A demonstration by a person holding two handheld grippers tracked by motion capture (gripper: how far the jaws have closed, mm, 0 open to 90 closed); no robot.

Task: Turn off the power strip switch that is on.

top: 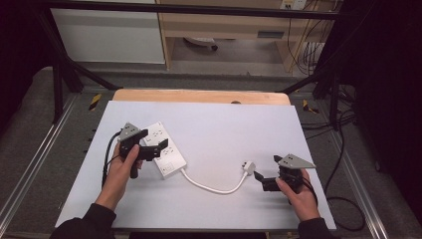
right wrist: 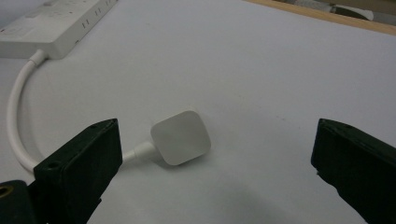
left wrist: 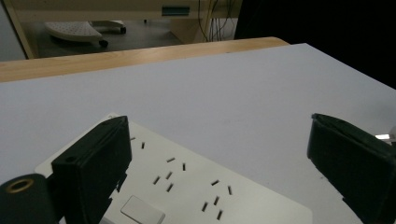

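Between power strip (top: 163, 149) and plug (top: 248, 166), cable (top: 211, 187) curves

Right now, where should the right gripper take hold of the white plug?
Probably across the plug's two flat side edges, coming from straight above with the right gripper. It lies flat on the table, with the cord leaving one end, so avoid that end.

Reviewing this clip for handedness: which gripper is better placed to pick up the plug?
Right. The right gripper faces the plug with jaws open; the left gripper is over the power strip, further away.
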